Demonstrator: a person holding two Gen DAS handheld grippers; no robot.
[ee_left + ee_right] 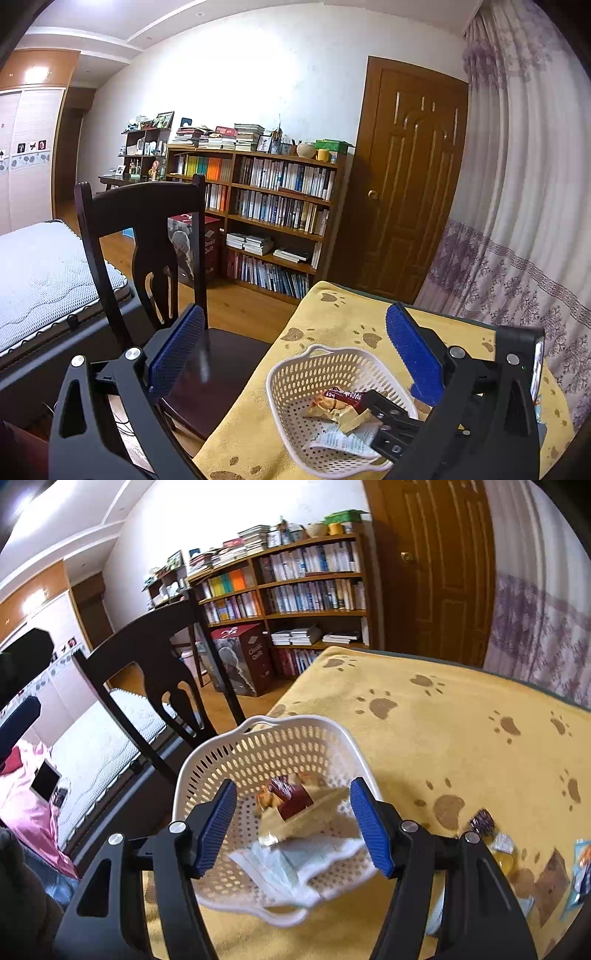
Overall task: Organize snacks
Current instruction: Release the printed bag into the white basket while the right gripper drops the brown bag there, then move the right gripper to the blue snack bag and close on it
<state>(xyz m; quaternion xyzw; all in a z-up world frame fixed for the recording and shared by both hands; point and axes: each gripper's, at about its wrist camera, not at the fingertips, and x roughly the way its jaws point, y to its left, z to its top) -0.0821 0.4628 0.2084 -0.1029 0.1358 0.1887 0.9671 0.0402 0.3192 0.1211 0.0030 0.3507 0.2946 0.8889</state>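
**Both tongs spread over the basket**

Right tongs (293,827) hang spread wide above the white basket (207,760), gripping nothing. Snack packets (288,801) lie inside it. Left tongs (295,354) gape empty too. The basket sits near the desk's (424,716) left edge; more wrappers (484,821) lie right. Beyond, a chair (147,206), then bookshelf (273,206).

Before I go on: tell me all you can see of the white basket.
The basket is white, plastic-looking, with oval holes all over, a wavy rim and a handle slot at its far edge. It sits upright on the yellow paw-print cloth, near the table's chair-side edge. Inside lie a few snack packets and white wrappers. The right gripper hovers open over it.
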